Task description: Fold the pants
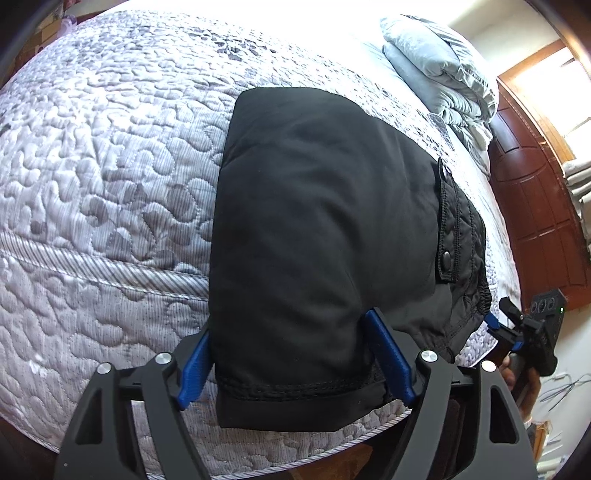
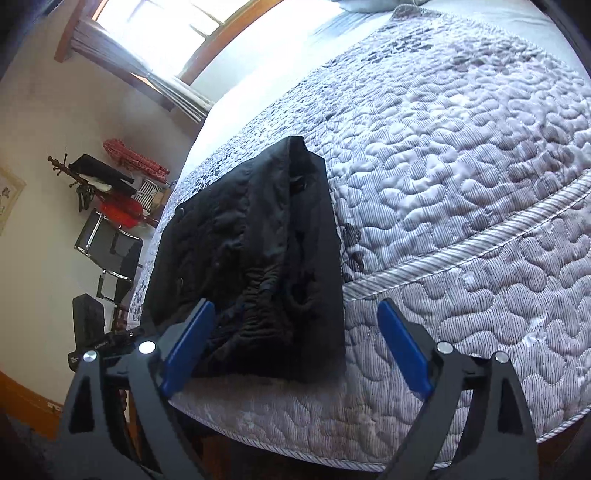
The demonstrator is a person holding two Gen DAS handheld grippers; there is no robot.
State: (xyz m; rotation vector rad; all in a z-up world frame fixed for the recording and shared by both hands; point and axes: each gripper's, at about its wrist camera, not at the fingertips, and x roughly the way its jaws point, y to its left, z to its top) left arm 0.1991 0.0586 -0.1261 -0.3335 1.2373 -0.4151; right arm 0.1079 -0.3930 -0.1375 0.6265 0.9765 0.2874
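The black pants (image 1: pixel 325 221) lie folded into a thick rectangle on the quilted bed, near its front edge. My left gripper (image 1: pixel 293 363) straddles the hemmed near end of the bundle, with a blue pad beside each side of it and the cloth resting flat, so it is open. In the right wrist view the pants (image 2: pixel 258 258) show their gathered waistband side. My right gripper (image 2: pixel 295 347) stands wide open at the near corner of the pants, its left pad close to the cloth and its right pad over bare quilt. The left wrist view shows the right gripper (image 1: pixel 498 314) by the waistband.
The grey quilt (image 2: pixel 461 184) covers the whole bed. Folded pale blankets (image 1: pixel 436 66) sit at the bed's far end beside dark wooden panelling (image 1: pixel 528 203). A chair (image 2: pixel 110 251) and a coat rack with clothes (image 2: pixel 103 177) stand by the wall under a window (image 2: pixel 155 29).
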